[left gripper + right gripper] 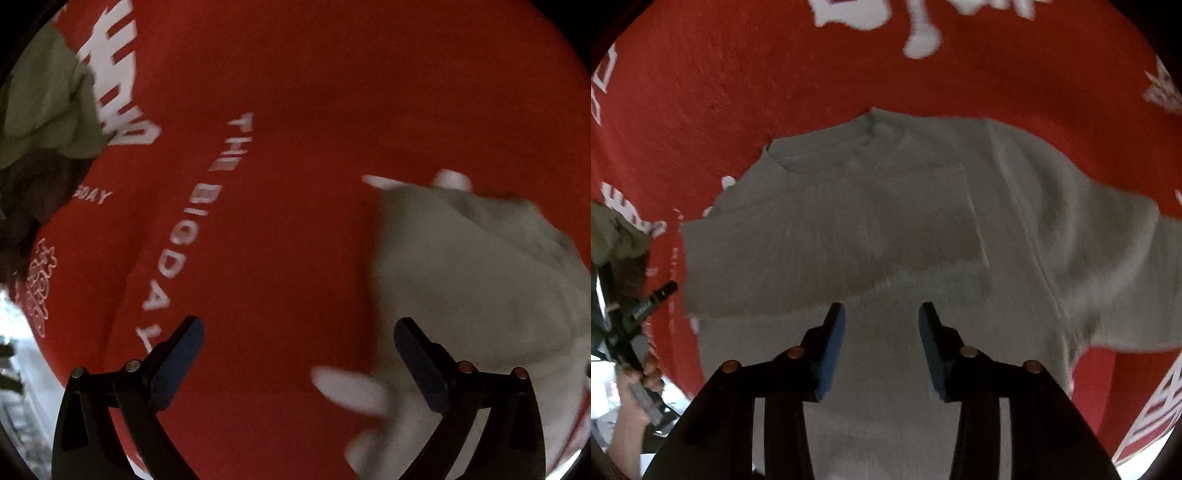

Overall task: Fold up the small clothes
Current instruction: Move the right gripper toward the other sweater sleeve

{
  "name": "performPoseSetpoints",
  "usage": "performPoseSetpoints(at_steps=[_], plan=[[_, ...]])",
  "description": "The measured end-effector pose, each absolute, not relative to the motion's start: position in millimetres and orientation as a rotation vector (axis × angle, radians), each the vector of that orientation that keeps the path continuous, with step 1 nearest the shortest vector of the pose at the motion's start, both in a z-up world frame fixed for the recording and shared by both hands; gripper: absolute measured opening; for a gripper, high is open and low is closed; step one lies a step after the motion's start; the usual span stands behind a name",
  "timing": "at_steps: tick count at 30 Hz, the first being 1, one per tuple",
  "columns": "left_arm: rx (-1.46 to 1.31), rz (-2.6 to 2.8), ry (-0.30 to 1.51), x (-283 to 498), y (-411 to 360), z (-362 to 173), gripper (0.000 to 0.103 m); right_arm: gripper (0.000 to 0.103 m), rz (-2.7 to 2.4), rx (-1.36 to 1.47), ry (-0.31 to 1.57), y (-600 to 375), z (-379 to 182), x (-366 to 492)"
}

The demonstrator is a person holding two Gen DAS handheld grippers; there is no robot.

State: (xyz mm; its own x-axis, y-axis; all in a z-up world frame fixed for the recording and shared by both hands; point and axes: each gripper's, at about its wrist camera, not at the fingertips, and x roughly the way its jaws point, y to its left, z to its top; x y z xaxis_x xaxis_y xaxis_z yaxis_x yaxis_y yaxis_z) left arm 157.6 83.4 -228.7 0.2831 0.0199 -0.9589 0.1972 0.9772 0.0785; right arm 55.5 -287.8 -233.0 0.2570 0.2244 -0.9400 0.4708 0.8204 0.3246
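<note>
Beside the grey shirt (886,229), an olive garment (48,103) lies; both tools gape, empty.

From the left wrist the grey garment (472,280) is smeared with motion blur and runs off the right edge. Through the right wrist its hem drops out of frame below, and the olive cloth (613,232) at the left rim is mostly cut off.

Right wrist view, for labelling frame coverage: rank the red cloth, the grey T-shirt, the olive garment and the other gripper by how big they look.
1-2. Grey T-shirt and red cloth: too close to rank, and the shirt hides part of the cloth.
3-4. Olive garment and left gripper: both small and cut off at the edge.
</note>
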Motion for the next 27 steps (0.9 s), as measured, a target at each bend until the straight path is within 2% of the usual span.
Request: performPoseSetpoints(at_steps=[11, 13, 15, 17, 20, 27], plan=[[0.06, -0.387, 1.332, 68.6, 11.1, -185.3, 0.103, 0.046, -0.163, 0.737, 1.327, -289.8, -222.4, 5.4], [0.057, -0.412, 1.356, 64.0, 1.5, -184.8, 0.103, 0.052, -0.152, 0.731, 1.317, -291.8, -218.2, 1.2], [0.078, -0.424, 1.341, 60.2, -7.8, -182.0, 0.103, 0.064, -0.137, 0.73, 1.301, -296.5, -213.1, -3.3], [0.092, -0.425, 1.329, 56.6, -13.6, -179.3, 0.103, 0.067, -0.115, 0.74, 1.286, -297.9, -210.6, -4.3], [0.114, -0.42, 1.334, 54.6, -19.9, -180.8, 0.103, 0.078, -0.099, 0.759, 1.271, -299.8, -209.4, -5.0], [0.196, -0.433, 1.366, 40.6, -38.6, -190.7, 0.103, 0.079, -0.122, 0.806, 1.277, -307.6, -214.3, -14.9]])
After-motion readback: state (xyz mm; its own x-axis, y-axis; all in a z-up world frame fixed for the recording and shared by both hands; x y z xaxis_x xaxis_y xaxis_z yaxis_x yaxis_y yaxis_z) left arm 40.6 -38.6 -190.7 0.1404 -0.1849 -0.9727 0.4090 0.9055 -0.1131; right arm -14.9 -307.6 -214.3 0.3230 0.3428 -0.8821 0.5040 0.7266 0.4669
